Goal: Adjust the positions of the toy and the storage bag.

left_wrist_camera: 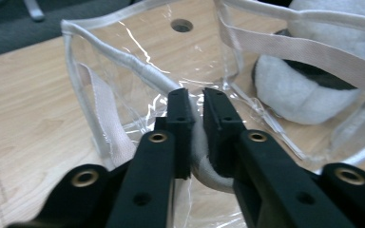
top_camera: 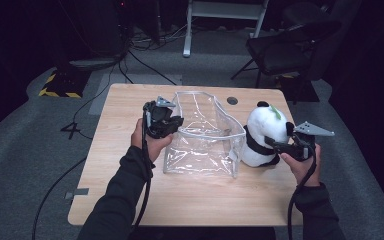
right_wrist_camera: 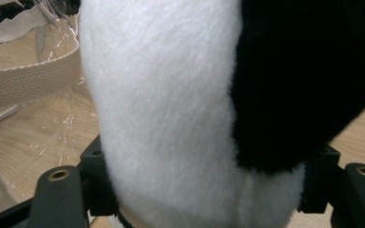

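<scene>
A clear plastic bag (top_camera: 205, 150) with white trim stands open in the middle of the wooden table (top_camera: 190, 200). My left gripper (top_camera: 178, 122) is at the bag's left rim. In the left gripper view its jaws (left_wrist_camera: 196, 97) are shut on the white piping (left_wrist_camera: 138, 66) of that rim. A black-and-white panda plush (top_camera: 262, 130) sits upright just to the right of the bag. My right gripper (top_camera: 271, 145) grips the panda low on its side. In the right gripper view the panda's fur (right_wrist_camera: 161, 85) bulges between the two pads (right_wrist_camera: 95, 183), which press into it.
A round cable hole (top_camera: 232, 100) lies in the table behind the bag. Beyond the table stand a dark chair (top_camera: 290, 50) at the back right and a white frame (top_camera: 225, 15). Cables trail over the grey floor (top_camera: 145, 65).
</scene>
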